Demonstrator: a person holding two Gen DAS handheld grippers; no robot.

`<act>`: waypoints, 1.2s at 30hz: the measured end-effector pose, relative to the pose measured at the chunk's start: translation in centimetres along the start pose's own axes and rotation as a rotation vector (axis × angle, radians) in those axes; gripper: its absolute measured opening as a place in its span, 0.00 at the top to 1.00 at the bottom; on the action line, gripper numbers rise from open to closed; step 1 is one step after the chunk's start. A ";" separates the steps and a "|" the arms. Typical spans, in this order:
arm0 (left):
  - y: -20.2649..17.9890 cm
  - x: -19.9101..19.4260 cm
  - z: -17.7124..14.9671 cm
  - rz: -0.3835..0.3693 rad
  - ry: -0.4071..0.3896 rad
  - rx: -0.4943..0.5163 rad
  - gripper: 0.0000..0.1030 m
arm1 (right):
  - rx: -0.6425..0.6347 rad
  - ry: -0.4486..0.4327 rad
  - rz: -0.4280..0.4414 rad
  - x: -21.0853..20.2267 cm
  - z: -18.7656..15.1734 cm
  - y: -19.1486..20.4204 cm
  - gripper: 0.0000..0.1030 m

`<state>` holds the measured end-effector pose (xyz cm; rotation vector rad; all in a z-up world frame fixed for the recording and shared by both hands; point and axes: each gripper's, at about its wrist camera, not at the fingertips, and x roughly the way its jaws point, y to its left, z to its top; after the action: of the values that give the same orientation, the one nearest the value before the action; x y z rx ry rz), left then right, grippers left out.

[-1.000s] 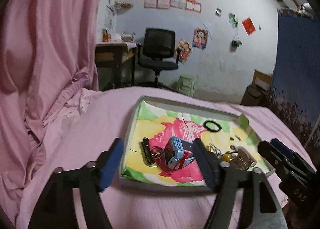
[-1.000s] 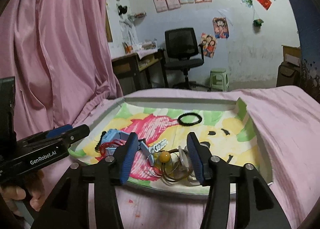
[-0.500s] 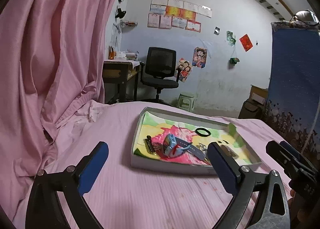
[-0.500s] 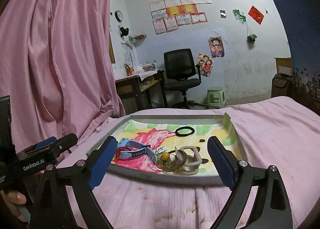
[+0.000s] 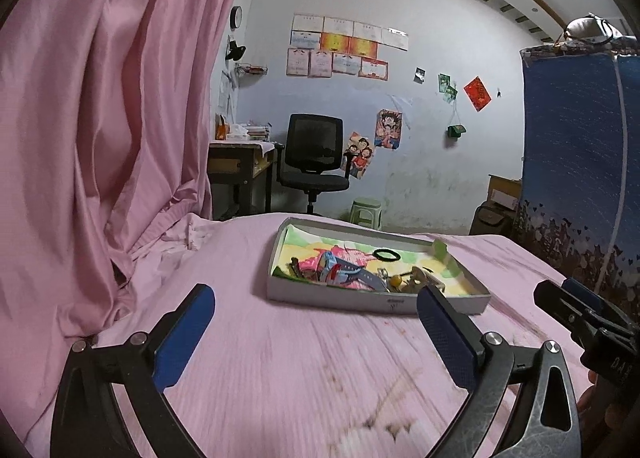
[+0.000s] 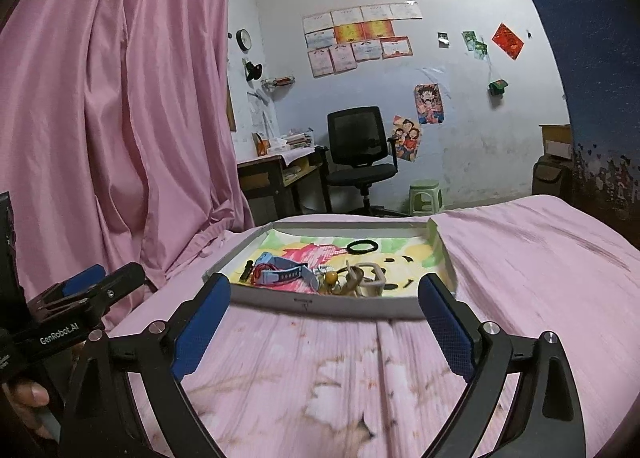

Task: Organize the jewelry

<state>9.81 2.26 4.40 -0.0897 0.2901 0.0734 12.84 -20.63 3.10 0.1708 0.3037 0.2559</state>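
A: Item, tray (image 6: 308, 303): contents?
B: Near wall hides the low edges of the pile (image 6: 352, 282); rings and clasps there too tangled and small to tell apart.
A: Item, cloth (image 5: 320, 378)?
B: Foreground blurred in both views.
A: Item, hand (image 6: 28, 398)?
B: Cut off by the frame edge; only fingertips show.

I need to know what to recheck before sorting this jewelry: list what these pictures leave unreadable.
- Tangle beside the blue watch: small pieces overlap, count unclear in both views.
- Tray floor nearest the camera: hidden by its front wall, left wrist view.
- Label on that wall: too small.
- Bedsheet foreground: motion-blurred.
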 end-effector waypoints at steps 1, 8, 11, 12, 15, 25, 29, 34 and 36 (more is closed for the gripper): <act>0.1 -0.5 -0.3 0.000 -0.002 0.001 0.01 | -0.001 -0.001 -0.003 -0.6 -0.2 0.0 0.10; -0.1 -3.3 -2.1 0.012 -0.018 0.034 0.01 | -0.025 -0.016 -0.023 -4.1 -1.9 0.1 0.10; 0.1 -3.7 -2.4 0.016 -0.019 0.034 0.01 | -0.031 -0.015 -0.026 -4.8 -2.3 0.3 0.10; 0.1 -3.8 -2.4 0.016 -0.019 0.033 0.01 | -0.036 -0.014 -0.028 -4.9 -2.4 0.4 0.10; 0.1 -3.8 -2.6 0.017 -0.019 0.033 0.01 | -0.040 -0.017 -0.029 -5.4 -2.5 0.4 0.10; 0.1 -4.1 -3.0 0.018 -0.014 0.034 0.01 | -0.028 -0.011 -0.027 -5.7 -2.6 0.2 0.10; 0.1 -4.2 -3.0 0.016 -0.014 0.033 0.01 | -0.029 -0.011 -0.027 -5.6 -2.6 0.2 0.10; 0.1 -4.2 -3.0 0.018 -0.015 0.032 0.01 | -0.030 -0.011 -0.027 -5.7 -2.6 0.2 0.10; 0.1 -4.1 -3.1 0.020 -0.015 0.033 0.01 | -0.029 -0.011 -0.028 -5.7 -2.6 0.2 0.10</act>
<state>5.00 1.80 2.67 -0.0536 0.2769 0.0892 6.75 -21.71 2.23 0.1392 0.2908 0.2319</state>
